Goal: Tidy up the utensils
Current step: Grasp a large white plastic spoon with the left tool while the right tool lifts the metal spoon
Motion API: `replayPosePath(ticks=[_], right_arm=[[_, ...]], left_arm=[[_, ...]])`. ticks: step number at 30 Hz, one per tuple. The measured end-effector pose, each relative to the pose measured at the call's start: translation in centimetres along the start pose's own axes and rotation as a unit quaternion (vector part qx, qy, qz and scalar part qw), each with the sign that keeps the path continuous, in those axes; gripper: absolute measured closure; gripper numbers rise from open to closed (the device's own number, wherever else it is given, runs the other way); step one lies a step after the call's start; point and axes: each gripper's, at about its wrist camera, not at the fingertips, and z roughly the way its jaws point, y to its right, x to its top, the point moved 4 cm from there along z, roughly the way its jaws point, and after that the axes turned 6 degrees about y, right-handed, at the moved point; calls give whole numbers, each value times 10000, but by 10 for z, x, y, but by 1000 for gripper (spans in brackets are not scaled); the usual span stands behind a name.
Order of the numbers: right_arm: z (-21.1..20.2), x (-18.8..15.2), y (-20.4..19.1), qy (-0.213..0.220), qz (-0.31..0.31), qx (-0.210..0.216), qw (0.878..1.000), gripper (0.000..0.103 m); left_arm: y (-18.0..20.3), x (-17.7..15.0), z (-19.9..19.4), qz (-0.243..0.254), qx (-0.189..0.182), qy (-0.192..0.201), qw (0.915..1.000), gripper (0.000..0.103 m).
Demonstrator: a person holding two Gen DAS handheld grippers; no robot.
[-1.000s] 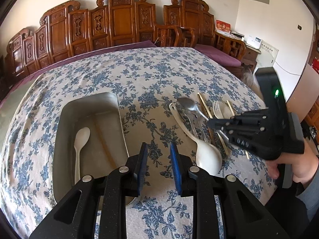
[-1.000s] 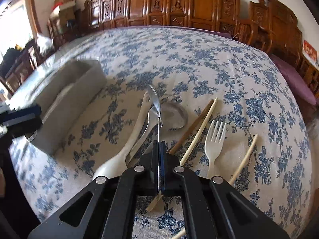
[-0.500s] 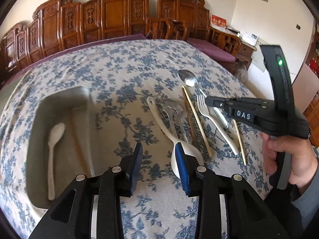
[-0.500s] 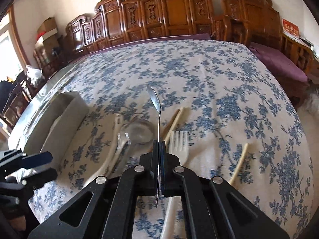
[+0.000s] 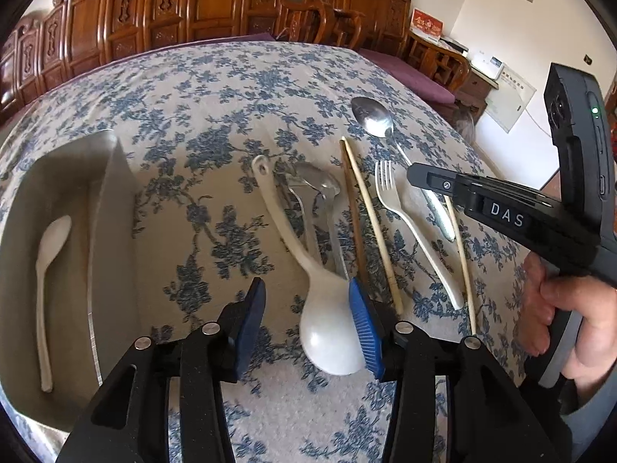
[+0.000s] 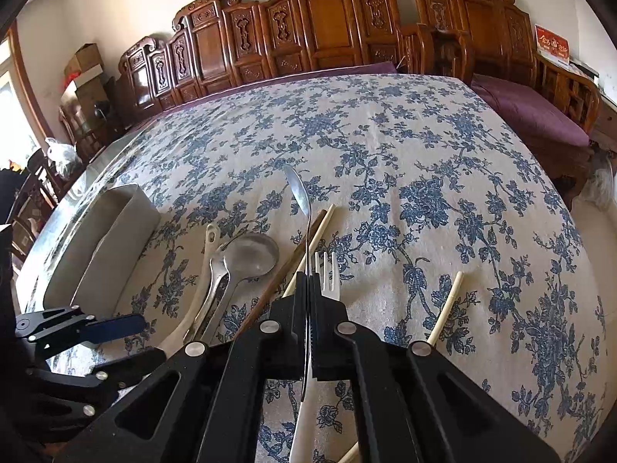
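My right gripper (image 6: 308, 289) clamps the shiny steel spoon (image 5: 372, 117) by its handle for carrying to the grey rectangular tray (image 5: 115, 177); my left gripper (image 5: 308, 322) gapes over the white plastic ladle (image 5: 327, 332).

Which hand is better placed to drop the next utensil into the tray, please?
Right. Its tongs are shut on the metal spoon, whereas the left tongs are open and empty, though nearer the tray.

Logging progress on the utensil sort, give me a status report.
Right gripper shut on metal spoon, lifted. Left gripper open around white ladle. Tray holds one white spoon. Nothing blocking.
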Motion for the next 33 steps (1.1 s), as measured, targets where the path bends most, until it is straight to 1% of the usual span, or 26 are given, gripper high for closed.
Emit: replayPosePath(ticks=[2, 5, 9, 12, 15, 17, 20, 21, 22, 25, 26, 28, 33], right_arm=[[0, 0, 0, 6, 11, 18, 10000, 101], [0, 0, -1, -3, 9, 29, 10000, 101], [0, 1, -3, -9, 6, 54, 10000, 101], [-1, 1, -4, 12, 7, 74, 10000, 101], [-1, 1, -4, 24, 20, 84, 10000, 101], [-1, 2, -4, 24, 29, 95, 9999, 101], [-1, 2, -7, 16, 18, 122, 9999, 101], [0, 2, -8, 13, 7, 128, 9999, 101], [0, 2, -10, 5, -15, 140, 9999, 101], [1, 2, -15, -12, -80, 165, 9998, 101], [1, 1, -17, -13, -94, 173, 9998, 101], [1, 1, -19, -25, -129, 179, 9998, 101], [2, 0, -18, -40, -127, 174, 9998, 101]], left_arm=[[2, 0, 3, -18, -56, -48, 10000, 60], [6, -2, 10, -155, -249, -214, 9993, 59], [10, -7, 16, -201, -307, -378, 9986, 59], [15, -11, 16, -76, -177, -371, 9991, 60], [15, -12, 13, -138, -176, -374, 9990, 63], [14, -12, 6, -210, -226, -325, 9990, 66], [14, -9, -6, -176, -223, -189, 9994, 75], [15, -7, -10, -156, -219, -154, 9995, 81], [15, -5, -14, -162, -232, -139, 9995, 85], [15, -2, -21, -166, -245, -126, 9995, 94], [15, -2, -22, -151, -243, -128, 9995, 95], [15, -2, -23, -128, -201, -126, 9996, 100], [11, 0, -30, -177, -150, -88, 9997, 101]])
